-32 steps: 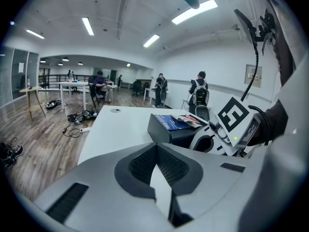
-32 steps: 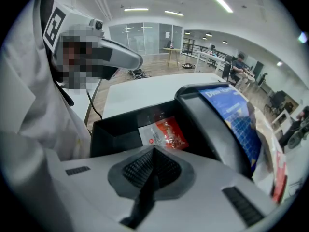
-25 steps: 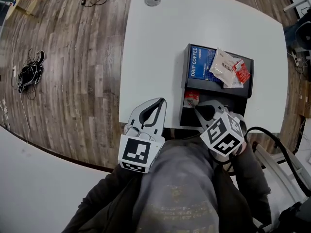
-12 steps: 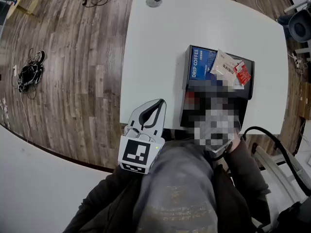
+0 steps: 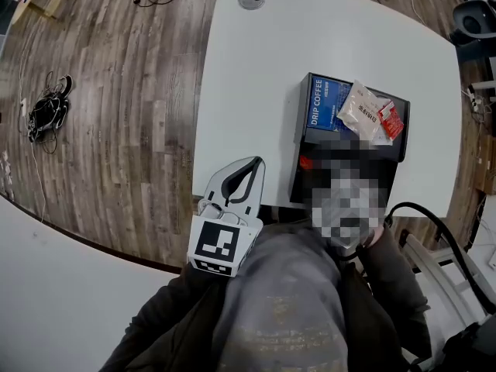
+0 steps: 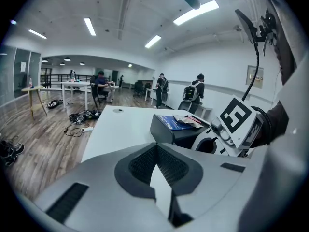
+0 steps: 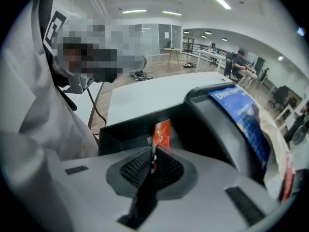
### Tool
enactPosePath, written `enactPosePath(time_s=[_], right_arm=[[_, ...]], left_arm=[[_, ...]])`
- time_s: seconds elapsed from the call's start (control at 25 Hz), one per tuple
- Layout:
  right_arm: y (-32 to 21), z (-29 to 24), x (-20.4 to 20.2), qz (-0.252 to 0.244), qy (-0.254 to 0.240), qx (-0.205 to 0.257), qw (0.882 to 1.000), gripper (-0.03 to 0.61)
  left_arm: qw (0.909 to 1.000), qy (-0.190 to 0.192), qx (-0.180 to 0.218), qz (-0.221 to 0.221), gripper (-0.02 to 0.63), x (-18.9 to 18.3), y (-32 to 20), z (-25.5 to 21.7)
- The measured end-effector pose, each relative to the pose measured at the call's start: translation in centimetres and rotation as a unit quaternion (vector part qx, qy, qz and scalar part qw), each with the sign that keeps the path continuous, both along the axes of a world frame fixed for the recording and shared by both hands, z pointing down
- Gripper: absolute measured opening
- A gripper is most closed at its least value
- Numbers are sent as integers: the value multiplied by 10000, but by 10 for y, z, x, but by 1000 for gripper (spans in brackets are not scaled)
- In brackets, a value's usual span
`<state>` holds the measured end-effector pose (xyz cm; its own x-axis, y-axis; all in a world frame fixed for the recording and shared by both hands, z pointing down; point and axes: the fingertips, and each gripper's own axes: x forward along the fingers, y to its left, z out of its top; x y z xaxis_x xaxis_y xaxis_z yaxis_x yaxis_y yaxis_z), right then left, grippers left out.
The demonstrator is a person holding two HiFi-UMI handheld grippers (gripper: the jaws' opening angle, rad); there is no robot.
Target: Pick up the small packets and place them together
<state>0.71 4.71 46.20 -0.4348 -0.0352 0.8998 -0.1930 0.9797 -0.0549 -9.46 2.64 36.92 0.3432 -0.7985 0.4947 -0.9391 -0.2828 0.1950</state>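
A black two-level box (image 5: 301, 178) stands on the white table (image 5: 248, 91). Its upper level holds a blue drip-coffee box (image 5: 325, 104), a white packet (image 5: 360, 109) and red packets (image 5: 390, 120). My right gripper (image 7: 153, 151) reaches steeply down into the near lower compartment. Its jaws have just been closing and now press on a small red packet (image 7: 161, 132), which stands upright between the pads. In the head view a blurred patch hides that gripper, and only a bit of the red packet (image 5: 305, 162) shows. My left gripper (image 5: 252, 165) hovers off the table's near edge, shut and holding nothing.
A round cable port (image 5: 250, 0) sits at the table's far edge. Wood floor with a tangle of cables (image 5: 45, 115) lies to the left. A thick black cable (image 5: 442, 235) and a chair frame are at the right. People stand far off in the left gripper view.
The left gripper has kept still. The right gripper stays at the box's near compartment, and the head view has shifted slightly.
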Motion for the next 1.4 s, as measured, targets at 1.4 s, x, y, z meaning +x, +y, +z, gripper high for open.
enactPosePath(time_s=[1.4], right_arm=[[-134,-108,14,670,-375,1265,9890,68]], left_arm=[[9994,140,299,-87,3,8,-42,-15]])
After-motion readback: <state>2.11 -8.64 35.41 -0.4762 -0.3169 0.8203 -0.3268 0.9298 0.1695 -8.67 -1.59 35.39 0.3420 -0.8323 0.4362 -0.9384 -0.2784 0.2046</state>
